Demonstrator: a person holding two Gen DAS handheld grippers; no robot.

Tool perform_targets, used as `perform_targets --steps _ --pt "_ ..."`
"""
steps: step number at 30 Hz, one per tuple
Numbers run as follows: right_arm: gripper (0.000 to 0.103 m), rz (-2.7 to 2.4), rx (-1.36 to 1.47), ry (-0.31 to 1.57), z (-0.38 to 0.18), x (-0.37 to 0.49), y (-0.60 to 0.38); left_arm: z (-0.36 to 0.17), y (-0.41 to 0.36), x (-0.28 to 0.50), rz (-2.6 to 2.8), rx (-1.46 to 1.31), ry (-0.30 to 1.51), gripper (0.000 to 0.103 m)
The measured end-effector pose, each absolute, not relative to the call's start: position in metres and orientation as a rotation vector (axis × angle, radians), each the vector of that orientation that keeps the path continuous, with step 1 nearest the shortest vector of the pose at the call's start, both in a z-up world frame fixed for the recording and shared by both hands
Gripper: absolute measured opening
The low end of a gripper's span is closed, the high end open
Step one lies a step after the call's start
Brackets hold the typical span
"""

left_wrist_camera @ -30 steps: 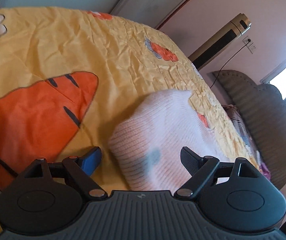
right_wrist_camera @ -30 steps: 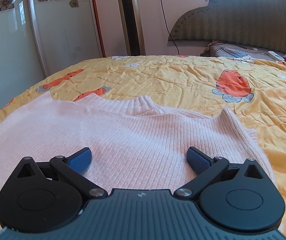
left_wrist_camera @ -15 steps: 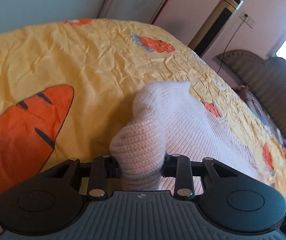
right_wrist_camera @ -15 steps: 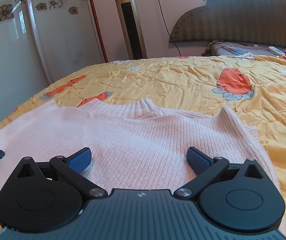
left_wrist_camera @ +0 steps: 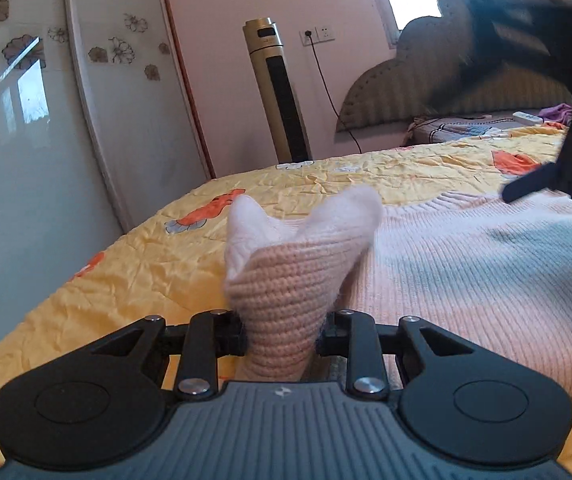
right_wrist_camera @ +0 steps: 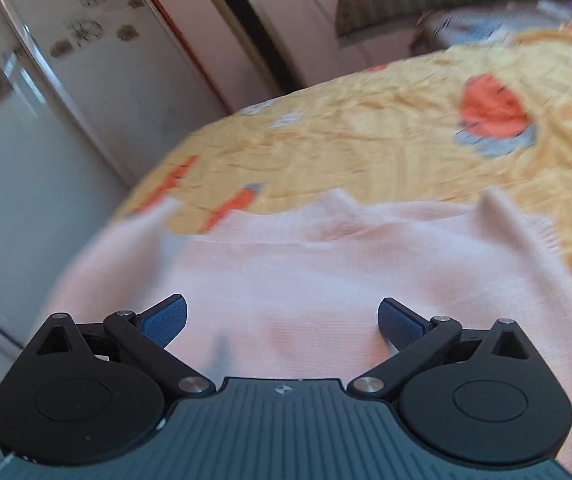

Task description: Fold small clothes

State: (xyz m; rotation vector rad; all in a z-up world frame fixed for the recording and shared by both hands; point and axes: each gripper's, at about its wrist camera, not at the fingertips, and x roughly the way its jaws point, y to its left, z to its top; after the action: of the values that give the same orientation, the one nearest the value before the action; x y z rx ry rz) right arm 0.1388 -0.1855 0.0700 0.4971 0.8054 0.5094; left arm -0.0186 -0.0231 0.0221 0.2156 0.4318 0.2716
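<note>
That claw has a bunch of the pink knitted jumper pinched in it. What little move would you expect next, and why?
Probably the left claw carries its pinched sleeve end across the pale pink ribbed knit jumper, which lies flat on the yellow carrot-print bedspread. The right claw hangs open above it, holding nothing.

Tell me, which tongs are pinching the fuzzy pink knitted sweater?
The left tongs: they are shut on a bunched corner of the pink knitted sweater. The right tongs hang wide open above it, gripping nothing.
</note>
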Motion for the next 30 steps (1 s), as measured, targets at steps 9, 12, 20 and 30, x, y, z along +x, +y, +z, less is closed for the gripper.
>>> perform_targets --steps 9,12,20,30 --pt "0.094 0.807 0.554 1.289 0.061 0.192 -0.044 0.023 -0.025 -0.026 0.246 0.257 0.415 0.027" --pt "0.097 0.813 0.45 1.281 0.07 0.192 -0.011 0.019 -0.034 -0.034 0.219 0.332 0.377 0.027" --pt "0.067 0.776 -0.146 1.266 0.085 0.202 0.081 0.009 -0.039 -0.026 0.222 0.379 0.389 0.027" --pt "0.038 0.862 -0.148 1.136 0.093 0.19 0.036 0.032 -0.061 -0.034 0.143 0.421 0.297 0.027"
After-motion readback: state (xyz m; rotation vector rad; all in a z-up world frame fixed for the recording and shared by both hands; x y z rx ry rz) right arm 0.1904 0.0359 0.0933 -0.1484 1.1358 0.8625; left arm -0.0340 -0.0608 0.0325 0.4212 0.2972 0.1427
